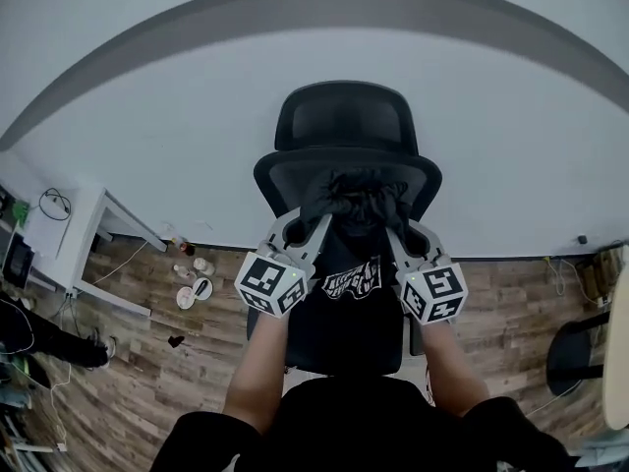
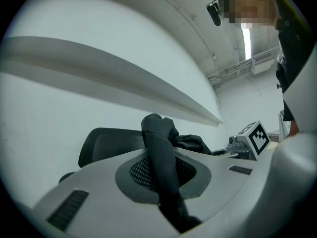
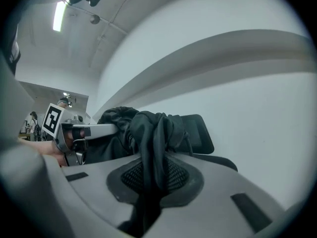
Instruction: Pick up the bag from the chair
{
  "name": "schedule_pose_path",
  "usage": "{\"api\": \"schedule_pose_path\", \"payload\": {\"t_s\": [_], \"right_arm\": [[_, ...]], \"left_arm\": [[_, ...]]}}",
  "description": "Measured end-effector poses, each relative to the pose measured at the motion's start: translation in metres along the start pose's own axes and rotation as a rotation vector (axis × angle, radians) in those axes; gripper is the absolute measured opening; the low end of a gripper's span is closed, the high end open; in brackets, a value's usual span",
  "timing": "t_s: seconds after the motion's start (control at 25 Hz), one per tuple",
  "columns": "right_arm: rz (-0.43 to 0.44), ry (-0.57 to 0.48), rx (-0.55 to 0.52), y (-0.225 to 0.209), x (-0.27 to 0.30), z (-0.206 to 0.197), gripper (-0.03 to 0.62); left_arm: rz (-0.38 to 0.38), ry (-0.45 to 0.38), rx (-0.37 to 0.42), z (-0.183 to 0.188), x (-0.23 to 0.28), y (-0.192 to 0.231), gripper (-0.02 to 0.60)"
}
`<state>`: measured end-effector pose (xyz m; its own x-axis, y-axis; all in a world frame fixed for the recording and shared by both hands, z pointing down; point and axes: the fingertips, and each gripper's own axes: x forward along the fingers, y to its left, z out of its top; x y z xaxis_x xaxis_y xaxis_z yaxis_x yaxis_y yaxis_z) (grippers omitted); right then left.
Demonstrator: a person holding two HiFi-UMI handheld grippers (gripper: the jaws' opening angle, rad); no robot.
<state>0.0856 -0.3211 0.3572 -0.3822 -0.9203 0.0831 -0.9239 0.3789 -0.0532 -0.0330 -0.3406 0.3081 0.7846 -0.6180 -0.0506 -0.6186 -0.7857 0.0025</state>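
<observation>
While the left forearm (image 1: 257,362) and the right forearm (image 1: 454,362) are stretched forward from the bottom of the head view, they are held nearly parallel, one at each side of the seat. The left hand-held gripper (image 1: 313,226) is pointed level toward the backrest. The right hand-held gripper (image 1: 395,229) is held beside it in the same pose, near it but apart.

In the left gripper view the jaws are seen nearly closed, with a twisted strip of black fabric pinched between the pads. In the right gripper view the jaws are likewise drawn almost together on a bunched fold of the same cloth.

The bag (image 1: 356,203), black with white print on its lower part, is thus gripped at its top from both sides. It is held up in front of the backrest of the chair (image 1: 344,116), with its body hung between the two grippers above the seat. Whether its lower edge touches the seat cannot be told from above. The top of the bag is gathered into a bunch, and nothing of its contents is shown.

The chair is set against a pale wall (image 1: 147,116). On the wooden floor (image 1: 147,362) at the left, a few small containers (image 1: 192,273) are stood near the leg of a white counter (image 1: 84,224); what is in them cannot be made out.
</observation>
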Motion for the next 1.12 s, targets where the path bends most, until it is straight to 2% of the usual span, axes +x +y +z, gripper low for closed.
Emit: {"api": "schedule_pose_path", "payload": {"t_s": [0.2, 0.76, 1.12], "right_arm": [[-0.015, -0.017, -0.072, 0.001, -0.005, 0.016, 0.058], [-0.02, -0.035, -0.05, -0.002, -0.009, 0.014, 0.058], [-0.024, -0.051, -0.109, 0.01, -0.008, 0.02, 0.058]], "left_arm": [[-0.016, -0.013, 0.017, 0.017, 0.003, -0.009, 0.051], [-0.005, -0.001, 0.026, 0.017, 0.005, -0.02, 0.051], [0.001, -0.009, 0.027, 0.022, -0.003, -0.018, 0.051]]}}
